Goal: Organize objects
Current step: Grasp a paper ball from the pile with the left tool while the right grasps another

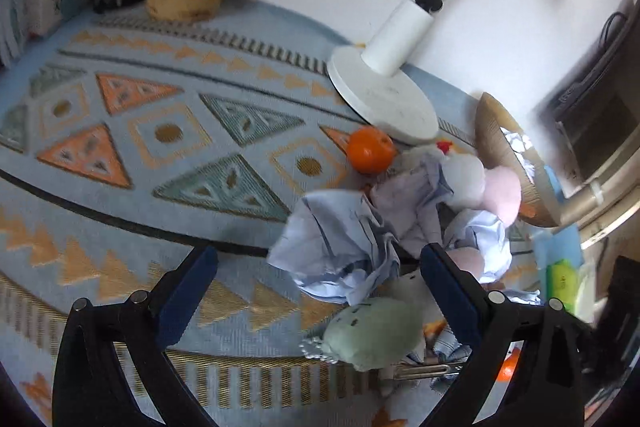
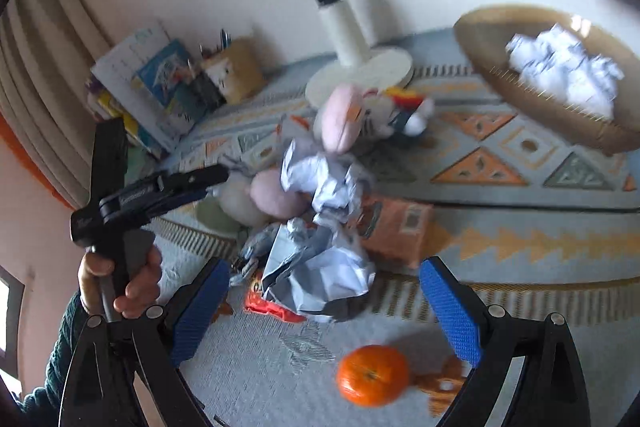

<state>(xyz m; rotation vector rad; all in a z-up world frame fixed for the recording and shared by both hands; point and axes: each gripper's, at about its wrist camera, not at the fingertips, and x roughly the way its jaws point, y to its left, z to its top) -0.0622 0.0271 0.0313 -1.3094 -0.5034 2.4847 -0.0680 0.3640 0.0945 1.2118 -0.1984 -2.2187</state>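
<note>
You are holding the left gripper (image 1: 318, 269) with its jaws spread wide and nothing between them, hovering over the patterned rug (image 1: 120, 147). Crumpled paper (image 1: 344, 247) is lying at the centre right of the left wrist frame, beside a green plush (image 1: 372, 331) at the lower centre. An orange (image 1: 370, 155) is sitting just beside the lamp base (image 1: 380, 99). Your right gripper (image 2: 324, 291) is also gaping, empty, with another orange (image 2: 372, 375) low in its frame. A woven basket (image 2: 500, 75) at the upper right is holding more crumpled paper (image 2: 564, 67).
</note>
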